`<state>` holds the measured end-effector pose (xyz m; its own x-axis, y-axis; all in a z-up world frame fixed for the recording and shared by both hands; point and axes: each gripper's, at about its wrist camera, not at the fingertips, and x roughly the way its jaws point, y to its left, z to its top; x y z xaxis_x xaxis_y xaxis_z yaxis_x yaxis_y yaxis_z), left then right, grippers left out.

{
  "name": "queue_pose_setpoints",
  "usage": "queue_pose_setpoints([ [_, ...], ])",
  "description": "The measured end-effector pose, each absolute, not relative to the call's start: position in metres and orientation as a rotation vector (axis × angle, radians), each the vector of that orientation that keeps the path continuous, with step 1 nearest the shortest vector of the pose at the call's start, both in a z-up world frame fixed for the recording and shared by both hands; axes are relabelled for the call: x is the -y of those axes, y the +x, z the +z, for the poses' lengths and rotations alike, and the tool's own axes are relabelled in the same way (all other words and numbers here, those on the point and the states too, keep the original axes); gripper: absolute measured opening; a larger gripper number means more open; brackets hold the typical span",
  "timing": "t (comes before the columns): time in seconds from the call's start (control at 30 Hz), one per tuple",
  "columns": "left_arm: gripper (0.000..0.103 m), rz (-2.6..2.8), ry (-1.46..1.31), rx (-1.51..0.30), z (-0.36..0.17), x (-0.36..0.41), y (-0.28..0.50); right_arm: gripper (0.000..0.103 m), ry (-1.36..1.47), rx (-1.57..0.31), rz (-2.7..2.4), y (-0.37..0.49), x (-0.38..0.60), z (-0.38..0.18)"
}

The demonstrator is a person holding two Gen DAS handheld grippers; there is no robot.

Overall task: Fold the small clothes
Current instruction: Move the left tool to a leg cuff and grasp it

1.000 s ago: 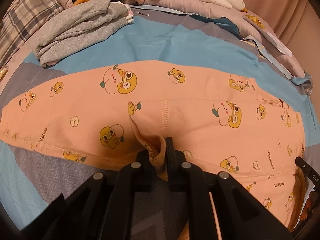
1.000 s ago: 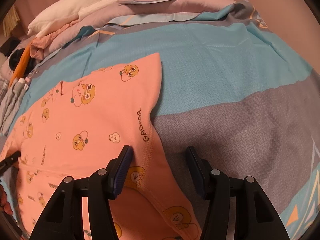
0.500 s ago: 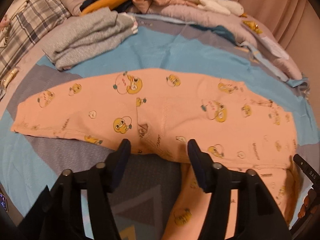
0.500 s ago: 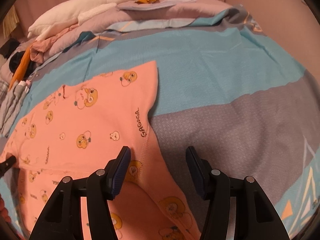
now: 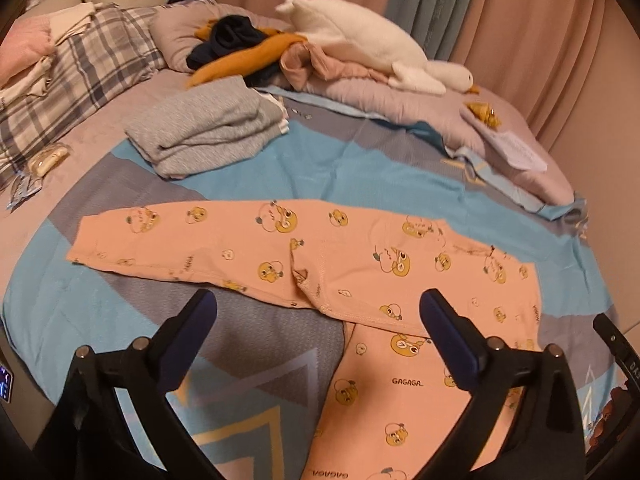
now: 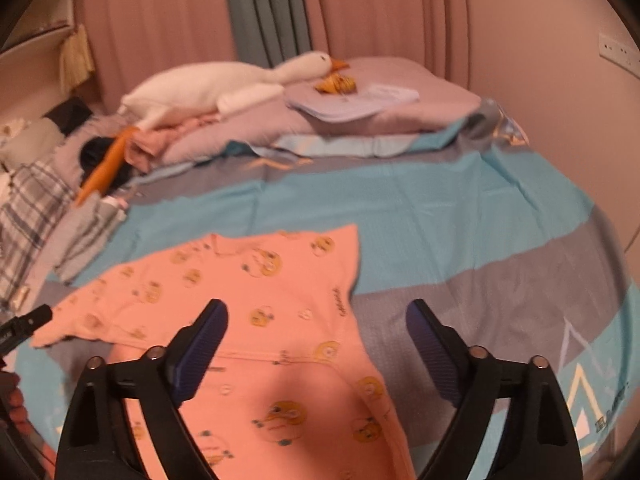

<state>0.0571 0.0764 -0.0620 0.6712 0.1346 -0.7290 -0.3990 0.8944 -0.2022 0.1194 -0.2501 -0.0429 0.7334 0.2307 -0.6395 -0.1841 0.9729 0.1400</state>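
Note:
A peach baby garment (image 5: pixel 360 256) printed with yellow cartoon faces lies flat on the blue and grey bedsheet (image 5: pixel 344 168). One part stretches left as a long strip; another runs toward the camera. My left gripper (image 5: pixel 318 312) hangs above its near edge, jaws opening wide, nothing between the pads. In the right wrist view the same garment (image 6: pixel 256 292) spreads across the lower left. My right gripper (image 6: pixel 316 328) is above its right edge, jaws also opening, holding nothing.
A folded grey garment (image 5: pixel 208 128) lies behind the peach one. Further back sit a heap of unfolded clothes (image 5: pixel 248 56), a white plush goose (image 5: pixel 368 40), a plaid blanket (image 5: pixel 72 76) and a pillow (image 6: pixel 384 100). Curtains (image 6: pixel 272 12) close the far side.
The left gripper let go of the garment's edge and opened wide. The right gripper widened too. Both rose and drew back, so more of the bed shows.

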Motion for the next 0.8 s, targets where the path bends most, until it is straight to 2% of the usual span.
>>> queue_pose_setpoints([
  [0.4, 0.103, 0.392, -0.504, -0.771, -0.074, -0.113, 0.022, 0.097, 0.046, -0.660, 0.295, 0.088, 0.235, -0.035],
  [0.8, 0.102, 0.581, -0.655, -0.770, -0.105, -0.187, 0.012, 0.097, 0.049, -0.680, 0.260, 0.087, 0.231, -0.036],
])
